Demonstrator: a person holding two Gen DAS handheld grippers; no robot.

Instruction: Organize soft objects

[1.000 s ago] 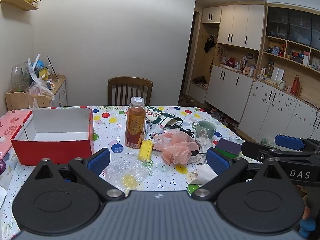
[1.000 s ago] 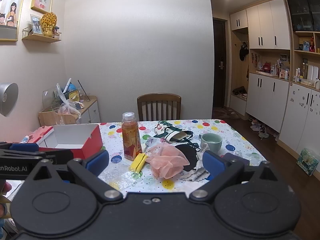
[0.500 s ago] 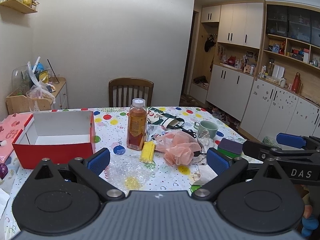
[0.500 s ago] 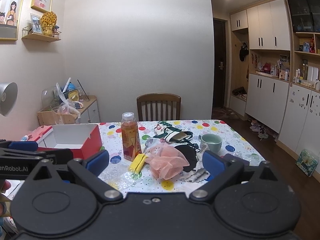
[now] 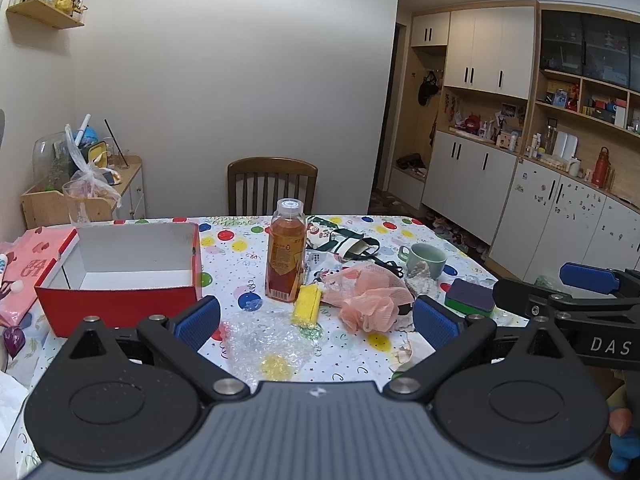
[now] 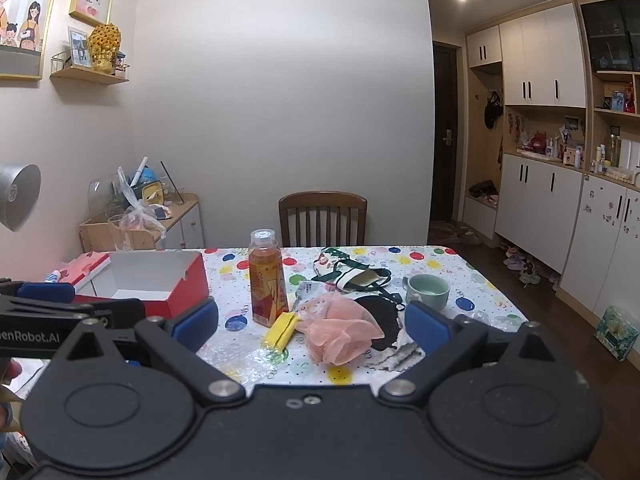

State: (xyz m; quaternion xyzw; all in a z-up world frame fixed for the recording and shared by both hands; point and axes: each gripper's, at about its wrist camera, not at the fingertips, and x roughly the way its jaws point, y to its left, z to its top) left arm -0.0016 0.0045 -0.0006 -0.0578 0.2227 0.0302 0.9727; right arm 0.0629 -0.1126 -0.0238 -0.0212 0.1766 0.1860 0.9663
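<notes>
A pink mesh bath pouf [image 5: 366,300] [image 6: 338,328] lies mid-table beside a yellow sponge [image 5: 306,305] [image 6: 281,330], a sheet of clear bubble wrap [image 5: 266,346] [image 6: 240,354], a black cloth [image 6: 382,314] and a purple-green sponge [image 5: 470,297]. An open red box [image 5: 120,280] [image 6: 160,280] with a white inside stands at the left. My left gripper [image 5: 316,322] is open and empty above the near table edge. My right gripper [image 6: 312,322] is open and empty, also short of the objects.
An orange drink bottle [image 5: 285,256] [image 6: 267,278] stands upright mid-table. A green mug [image 5: 426,259] [image 6: 428,290] and a green-white bag [image 5: 344,240] [image 6: 348,272] lie behind. A wooden chair [image 5: 273,184] stands at the far edge. Cabinets [image 5: 520,200] line the right wall.
Both grippers have drawn slightly back and up from the table; the view of the objects has shifted a little. Both stay open and empty.
</notes>
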